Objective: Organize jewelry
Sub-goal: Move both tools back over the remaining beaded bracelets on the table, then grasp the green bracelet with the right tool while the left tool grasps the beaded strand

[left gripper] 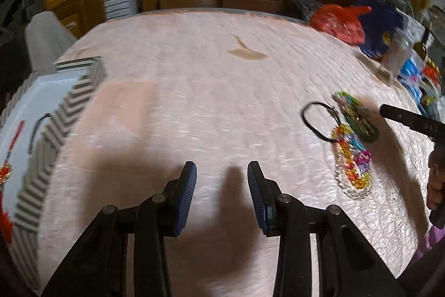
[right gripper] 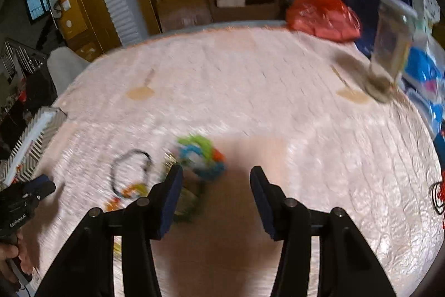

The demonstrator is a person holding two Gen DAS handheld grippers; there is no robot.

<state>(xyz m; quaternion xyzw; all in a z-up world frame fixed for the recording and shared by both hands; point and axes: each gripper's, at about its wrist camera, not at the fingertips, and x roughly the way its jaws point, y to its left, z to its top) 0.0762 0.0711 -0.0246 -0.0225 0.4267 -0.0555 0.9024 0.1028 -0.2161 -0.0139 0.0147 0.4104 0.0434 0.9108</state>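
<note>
Pink cloth: we see the table [left gripper: 222, 80] covered in it, with loose jewelry lying at its middle.
Done: in the striped box [left gripper: 64, 113] we make out a red tassel charm [left gripper: 8, 166] and a black cord [left gripper: 37, 127], so some pieces seem already stored.
Left: a black loop [left gripper: 314, 121], a clear multicolour bead bracelet [left gripper: 353, 166] and a green-and-gold piece [left gripper: 358, 116] lie outside the box, touching in one cluster; blur hides finer counts.
Count: we tally two in the box, three out, one box.
Left gripper [left gripper: 222, 177]: released, nothing between its jaws, over bare cloth between box and cluster.
Right gripper [right gripper: 216, 185]: released, holding nothing, just beside the cluster.
</note>
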